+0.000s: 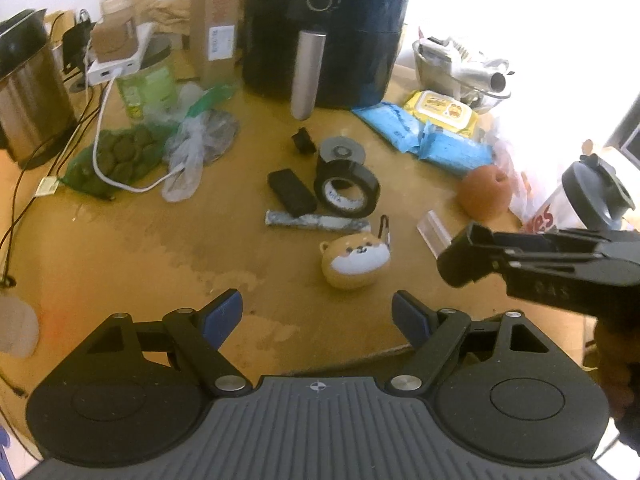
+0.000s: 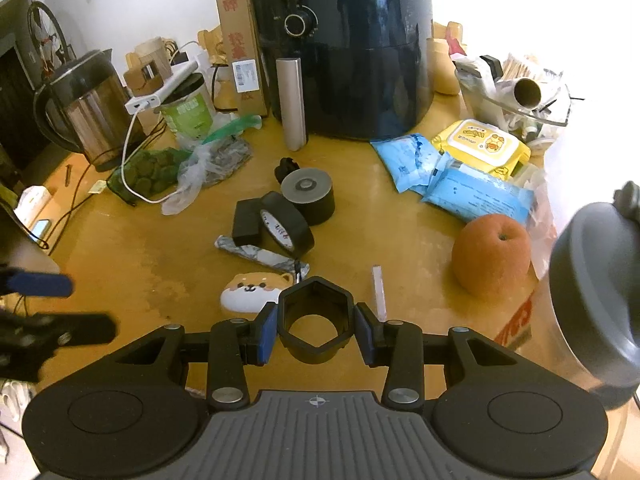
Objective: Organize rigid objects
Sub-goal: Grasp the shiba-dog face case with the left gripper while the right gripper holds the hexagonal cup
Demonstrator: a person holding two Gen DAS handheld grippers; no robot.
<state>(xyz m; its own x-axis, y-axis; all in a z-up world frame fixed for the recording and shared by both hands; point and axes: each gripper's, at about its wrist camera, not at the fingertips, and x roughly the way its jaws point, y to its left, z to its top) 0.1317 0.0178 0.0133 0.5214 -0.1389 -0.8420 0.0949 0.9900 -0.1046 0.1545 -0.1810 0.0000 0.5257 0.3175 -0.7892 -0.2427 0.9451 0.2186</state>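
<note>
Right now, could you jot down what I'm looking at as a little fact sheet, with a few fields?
Surface: cluttered wooden table
Right gripper: shut on a black hexagonal part
Left gripper: open, holding nothing
Small items mid-table: black tape roll, black block, dog-face case
Behind them: black air fryer
Right side: orange fruit
Left side: steel kettle

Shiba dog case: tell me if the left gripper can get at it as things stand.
Probably yes. The left gripper is open and empty, and the shiba dog case lies just ahead of its fingers on bare table, nothing between. The right gripper holds a black hexagonal part off to the side.
</note>
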